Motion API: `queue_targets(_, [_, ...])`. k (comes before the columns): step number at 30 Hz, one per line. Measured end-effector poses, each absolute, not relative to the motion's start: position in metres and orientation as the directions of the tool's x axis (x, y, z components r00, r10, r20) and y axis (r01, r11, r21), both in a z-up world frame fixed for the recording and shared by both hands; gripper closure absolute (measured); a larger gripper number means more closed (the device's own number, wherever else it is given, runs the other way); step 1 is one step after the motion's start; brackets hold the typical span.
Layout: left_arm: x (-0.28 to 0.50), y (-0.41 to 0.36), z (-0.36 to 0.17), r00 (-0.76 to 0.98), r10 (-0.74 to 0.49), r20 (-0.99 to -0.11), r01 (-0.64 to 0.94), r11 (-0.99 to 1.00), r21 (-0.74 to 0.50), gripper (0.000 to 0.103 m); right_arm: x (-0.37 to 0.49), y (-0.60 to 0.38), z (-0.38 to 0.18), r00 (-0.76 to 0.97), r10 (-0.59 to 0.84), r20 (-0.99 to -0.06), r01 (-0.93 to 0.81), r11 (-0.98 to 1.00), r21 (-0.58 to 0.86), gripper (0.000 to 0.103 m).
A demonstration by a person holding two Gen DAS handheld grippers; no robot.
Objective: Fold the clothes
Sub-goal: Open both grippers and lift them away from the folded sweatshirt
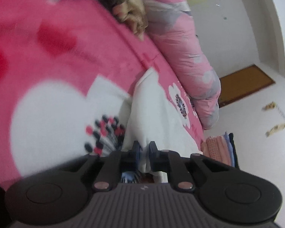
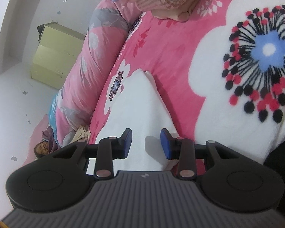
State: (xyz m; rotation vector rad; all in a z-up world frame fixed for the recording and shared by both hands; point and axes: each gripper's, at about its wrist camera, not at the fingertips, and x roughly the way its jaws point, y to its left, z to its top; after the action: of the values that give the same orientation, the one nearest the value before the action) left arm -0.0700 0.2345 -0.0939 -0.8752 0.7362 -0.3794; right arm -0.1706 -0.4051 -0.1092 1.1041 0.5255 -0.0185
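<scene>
The left gripper (image 1: 144, 148) has its two blue-padded fingers (image 1: 135, 149) drawn nearly together, and a bunched fold of the white cloth garment (image 1: 152, 110) is pinched between them, the fabric rising up out of the narrow gap and spreading away across the bed. The cloth looks soft and plain, with one long crease running from the grip toward its far corner.

That garment lies on a pink fleece blanket printed with big white flowers (image 1: 57, 57), whose centres are dotted red and black. In the right wrist view the same white garment (image 2: 134, 104) sits directly under the right gripper (image 2: 146, 144), tapering to a point at its far end. The right gripper's blue pads (image 2: 165, 144) stand moderately apart, one on each side of a stretch of the cloth; they press on nothing, and whether their tips brush the fabric below I cannot tell.

Along the far edge of the bed runs a rolled pink and grey floral quilt (image 1: 190, 60). Beyond it, to the right in the left view, a stack of folded clothes in pink check and blue (image 1: 220, 148) sits near the bed's corner. The right view shows a pale yellow cardboard box (image 2: 55, 55) against the white wall, at the left behind the quilt.
</scene>
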Motion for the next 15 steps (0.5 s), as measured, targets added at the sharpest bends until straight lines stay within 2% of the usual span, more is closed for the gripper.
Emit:
queue_targets(2, [-0.074, 0.237, -0.071, 0.718, -0.572, -0.398, 0.106, 0.654, -0.749, 0.095, -0.172, -0.406, -0.108, 0.88, 0.235, -0.414, 0.273, 0.463, 0.843, 0.07])
queue_targets(5, [-0.078, 0.238, -0.061, 0.73, -0.544, -0.414, 0.174, 0.733, -0.658, 0.096, -0.172, -0.409, -0.108, 0.878, 0.228, -0.422, 0.281, 0.467, 0.838, 0.07])
queue_targets(8, [-0.077, 0.25, -0.08, 0.697, -0.509, -0.505, 0.119, 0.777, -0.619, 0.096, -0.171, -0.411, -0.111, 0.874, 0.224, -0.43, 0.292, 0.466, 0.835, 0.07])
queue_targets(10, [-0.08, 0.262, -0.09, 0.691, -0.51, -0.513, 0.078, 0.758, -0.648, 0.094, -0.17, -0.412, -0.114, 0.872, 0.225, -0.435, 0.298, 0.462, 0.835, 0.07])
queue_targets(11, [-0.084, 0.268, -0.091, 0.7, -0.514, -0.496, 0.073, 0.742, -0.667, 0.092, -0.17, -0.413, -0.115, 0.871, 0.225, -0.437, 0.299, 0.462, 0.835, 0.07])
queue_targets(15, [-0.087, 0.273, -0.085, 0.711, -0.54, -0.451, 0.11, 0.719, -0.687, 0.056, -0.169, -0.414, -0.116, 0.868, 0.223, -0.443, 0.305, 0.464, 0.832, 0.07])
